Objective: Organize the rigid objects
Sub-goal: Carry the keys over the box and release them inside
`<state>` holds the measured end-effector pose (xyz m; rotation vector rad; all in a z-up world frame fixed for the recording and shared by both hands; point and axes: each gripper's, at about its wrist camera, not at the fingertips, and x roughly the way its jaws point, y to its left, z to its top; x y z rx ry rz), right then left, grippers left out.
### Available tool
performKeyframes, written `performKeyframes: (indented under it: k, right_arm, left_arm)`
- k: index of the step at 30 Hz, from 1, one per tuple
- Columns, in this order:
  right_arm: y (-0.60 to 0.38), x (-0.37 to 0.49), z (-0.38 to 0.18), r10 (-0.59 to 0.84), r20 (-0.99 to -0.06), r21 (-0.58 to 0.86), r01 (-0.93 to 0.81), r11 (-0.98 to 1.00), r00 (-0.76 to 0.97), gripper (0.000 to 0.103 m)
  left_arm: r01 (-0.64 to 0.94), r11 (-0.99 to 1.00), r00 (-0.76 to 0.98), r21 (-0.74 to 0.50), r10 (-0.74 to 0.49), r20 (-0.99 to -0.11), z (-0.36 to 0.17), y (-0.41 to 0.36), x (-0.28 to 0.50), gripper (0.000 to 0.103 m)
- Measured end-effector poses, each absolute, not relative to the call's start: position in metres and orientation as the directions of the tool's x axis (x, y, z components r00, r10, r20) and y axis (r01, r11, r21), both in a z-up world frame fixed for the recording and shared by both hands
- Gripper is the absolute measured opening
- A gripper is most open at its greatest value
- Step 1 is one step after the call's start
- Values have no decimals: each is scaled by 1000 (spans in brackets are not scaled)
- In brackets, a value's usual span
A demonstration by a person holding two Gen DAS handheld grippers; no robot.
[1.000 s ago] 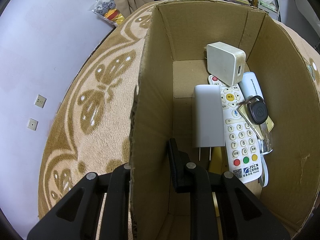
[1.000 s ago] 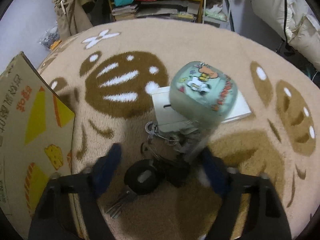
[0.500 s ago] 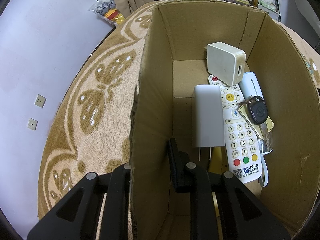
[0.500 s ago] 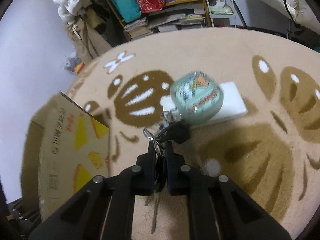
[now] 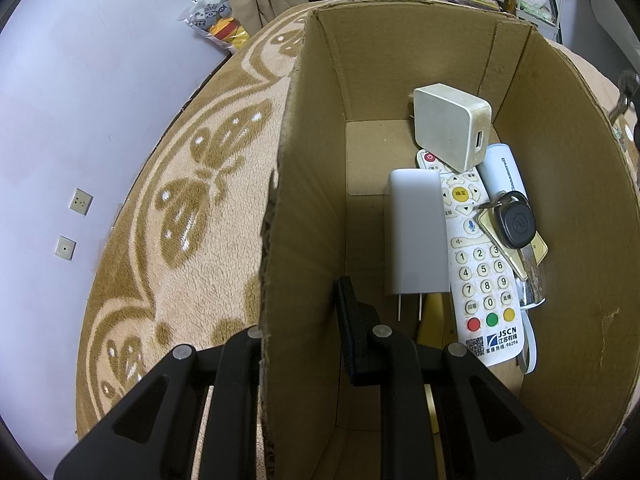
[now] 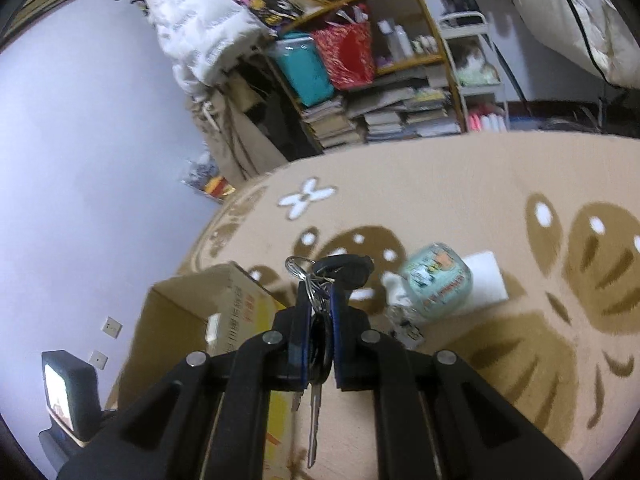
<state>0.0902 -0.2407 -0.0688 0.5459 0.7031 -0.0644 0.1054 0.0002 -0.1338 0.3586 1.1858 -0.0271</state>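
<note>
My left gripper (image 5: pixel 308 300) is shut on the near side wall of the cardboard box (image 5: pixel 304 184), one finger inside and one outside. Inside the box lie a white remote (image 5: pixel 476 264), a grey plug charger (image 5: pixel 416 236), a cream adapter (image 5: pixel 452 132), a black car key (image 5: pixel 516 224) and a white tube. My right gripper (image 6: pixel 318 300) is shut on a bunch of keys (image 6: pixel 320 344), held above the rug; a black fob (image 6: pixel 344 270) sticks up past the fingertips and a key blade hangs below. The same box (image 6: pixel 188 324) stands lower left in the right wrist view.
On the tan patterned rug (image 6: pixel 460 208) lie a round green tin with cartoon print (image 6: pixel 438 284) and a flat white box (image 6: pixel 486 280) under it. Cluttered shelves with books (image 6: pixel 380 116) stand behind. The left gripper's screen (image 6: pixel 60 392) shows at the lower left.
My right gripper closed on the key bunch, lifted it off the rug and tilted upward, so more of the room shows. The left gripper and the box have not moved.
</note>
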Motion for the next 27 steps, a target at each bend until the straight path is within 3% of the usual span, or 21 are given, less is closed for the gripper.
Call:
performKeyframes:
  k: [20, 27]
  right_arm:
    - [-164, 79, -13, 219, -471, 371, -33, 928, 854, 10]
    - [-149, 77, -14, 257, -473, 356, -84, 931, 842, 10]
  left_arm:
    - [207, 943, 382, 259, 166, -909, -134, 0, 105, 18]
    - [209, 942, 383, 263, 169, -908, -134, 0, 105, 18]
